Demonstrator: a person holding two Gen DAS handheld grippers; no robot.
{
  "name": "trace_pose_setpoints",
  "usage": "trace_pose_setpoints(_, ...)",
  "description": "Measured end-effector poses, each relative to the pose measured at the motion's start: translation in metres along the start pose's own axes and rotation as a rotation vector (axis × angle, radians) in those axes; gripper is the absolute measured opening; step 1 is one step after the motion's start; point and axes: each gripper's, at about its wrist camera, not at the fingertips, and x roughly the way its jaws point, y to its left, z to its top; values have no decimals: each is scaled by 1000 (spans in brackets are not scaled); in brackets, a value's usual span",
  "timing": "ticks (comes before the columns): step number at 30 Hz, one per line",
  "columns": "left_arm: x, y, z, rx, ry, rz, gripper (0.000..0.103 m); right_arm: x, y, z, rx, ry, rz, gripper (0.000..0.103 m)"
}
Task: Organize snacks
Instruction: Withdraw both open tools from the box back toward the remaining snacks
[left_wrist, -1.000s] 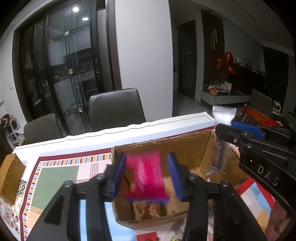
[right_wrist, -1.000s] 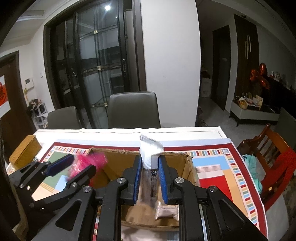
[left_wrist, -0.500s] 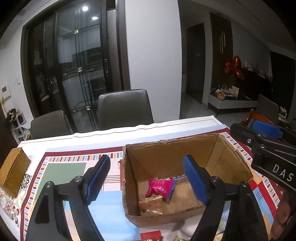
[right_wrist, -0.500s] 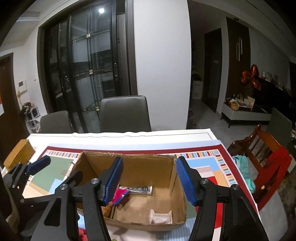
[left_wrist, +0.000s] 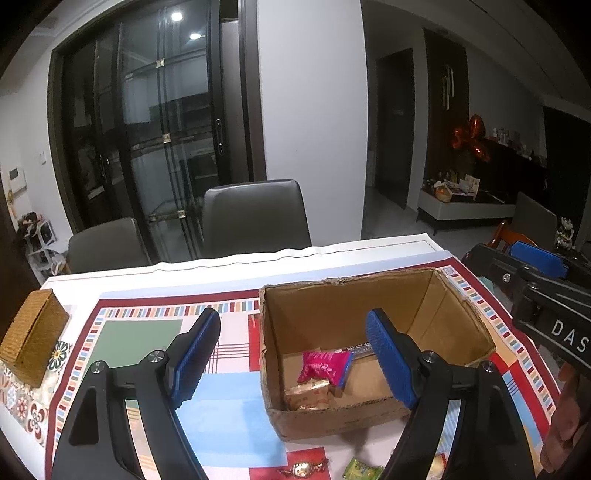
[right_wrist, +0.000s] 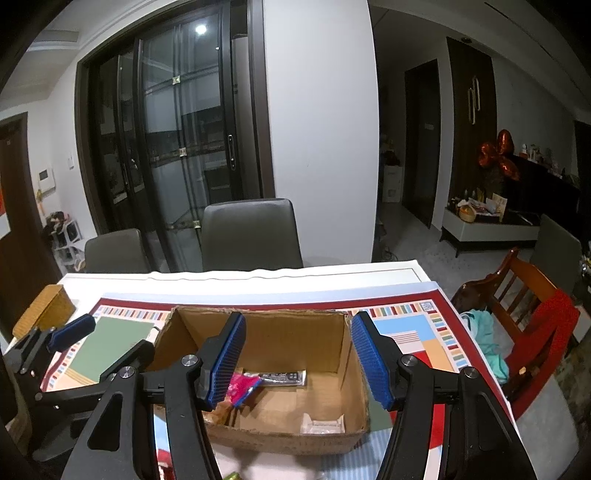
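An open cardboard box (left_wrist: 458, 317) (right_wrist: 284, 332) stands on the patterned tablecloth. Inside lie a pink snack packet (left_wrist: 323, 365) (right_wrist: 242, 386), a dark flat packet (right_wrist: 282, 377), a brown wrapped snack (left_wrist: 306, 395) and a white packet (right_wrist: 323, 424). My left gripper (left_wrist: 293, 363) is open and empty, above the box's near left side. My right gripper (right_wrist: 298, 363) is open and empty, above the box's near edge. A gold-wrapped candy (left_wrist: 303, 469) and a green packet (left_wrist: 360, 470) lie on the cloth in front of the box.
A woven wicker box (left_wrist: 31, 341) (right_wrist: 46, 306) sits at the table's left edge. Two grey chairs (left_wrist: 255, 218) stand behind the table. A red wooden chair (right_wrist: 528, 314) with cloth on it stands to the right. The right gripper's body (left_wrist: 535, 291) shows in the left wrist view.
Both grippers opened and let go: the pink packet and the tall packet dropped into the box. Both grippers have pulled back and up from the box.
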Motion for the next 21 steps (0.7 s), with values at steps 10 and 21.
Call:
trace_pose_setpoints(10, -11, 3, -6, 1, -6, 22, 81, -4, 1, -4, 2, 3, 3, 61)
trace_pose_setpoints(21, -21, 2, -19, 5, -1, 30, 81, -15, 0, -19, -2, 19, -9, 61)
